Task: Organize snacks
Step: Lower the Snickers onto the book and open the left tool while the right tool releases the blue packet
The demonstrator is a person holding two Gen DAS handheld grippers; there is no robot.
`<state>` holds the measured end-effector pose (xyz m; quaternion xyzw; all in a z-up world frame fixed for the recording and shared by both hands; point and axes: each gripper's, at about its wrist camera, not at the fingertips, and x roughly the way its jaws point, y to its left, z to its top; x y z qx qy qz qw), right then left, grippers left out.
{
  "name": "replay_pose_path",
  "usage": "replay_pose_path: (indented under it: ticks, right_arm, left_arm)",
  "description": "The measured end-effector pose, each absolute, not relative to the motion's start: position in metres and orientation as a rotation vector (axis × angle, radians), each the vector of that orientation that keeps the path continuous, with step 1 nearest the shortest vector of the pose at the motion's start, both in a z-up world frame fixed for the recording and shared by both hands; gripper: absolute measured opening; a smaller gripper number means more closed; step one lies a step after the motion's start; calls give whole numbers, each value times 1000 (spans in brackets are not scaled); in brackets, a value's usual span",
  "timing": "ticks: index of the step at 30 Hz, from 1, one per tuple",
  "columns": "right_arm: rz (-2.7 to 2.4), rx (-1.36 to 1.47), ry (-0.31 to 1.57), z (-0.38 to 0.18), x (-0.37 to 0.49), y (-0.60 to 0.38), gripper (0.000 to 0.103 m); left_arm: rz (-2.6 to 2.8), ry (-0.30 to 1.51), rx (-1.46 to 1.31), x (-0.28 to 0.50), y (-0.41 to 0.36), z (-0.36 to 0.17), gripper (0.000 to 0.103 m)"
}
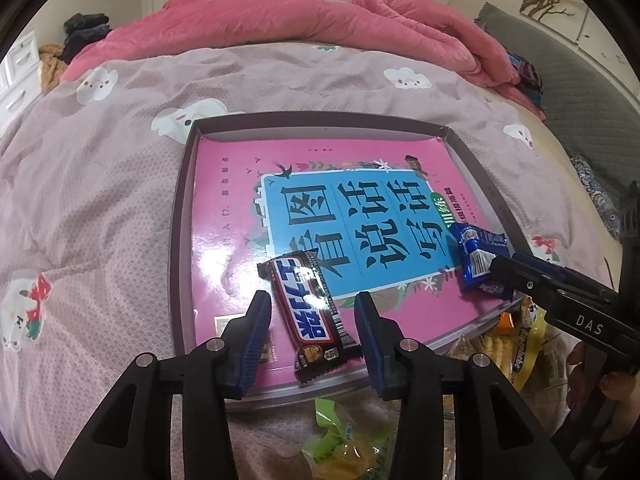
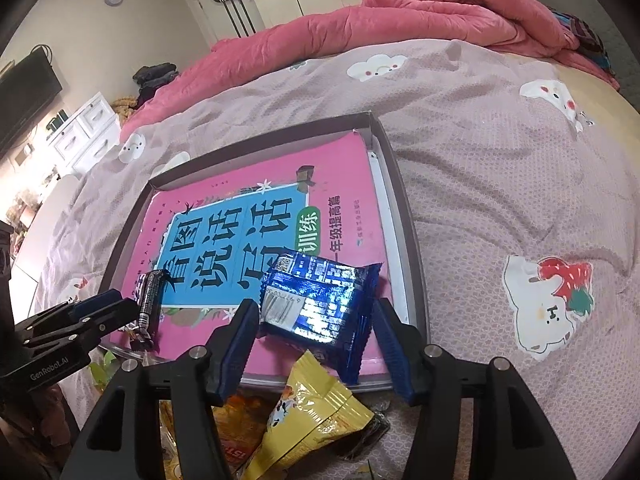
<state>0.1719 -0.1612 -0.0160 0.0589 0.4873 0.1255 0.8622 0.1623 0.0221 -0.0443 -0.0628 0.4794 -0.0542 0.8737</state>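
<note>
Both tongs look open: left gripper (image 1: 312,336) straddles the stiff chocolate bar (image 1: 308,308), right gripper (image 2: 314,344) probably clear of the crinkly, slippery blue packet (image 2: 320,300); grab mid-body.

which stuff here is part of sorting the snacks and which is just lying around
Part of the job:
chocolate bar
blue snack
yellow pack
green candy
tray
book

Lying about:
pink duvet
dark clothes
white drawers
</note>
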Motion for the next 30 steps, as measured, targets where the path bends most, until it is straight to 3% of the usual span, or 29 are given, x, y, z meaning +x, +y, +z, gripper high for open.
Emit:
replay_pose_path:
  ticks: [9,22,26,30]
  right_arm:
    - [283,150,961,-2,168,-164,62]
    - [295,173,886,17,161,-169,66]
    - [299,172,862,22,156,-172,70]
    - [291,154,835,29,151,-172,71]
  left_arm:
    - [-129,978,-132,156,21,-34,59]
    - [-116,933,-146,143,27,-16,65]
    - [-91,915,-154,138,31,-10,73]
    - [-90,906,-160,133,35,-5,74]
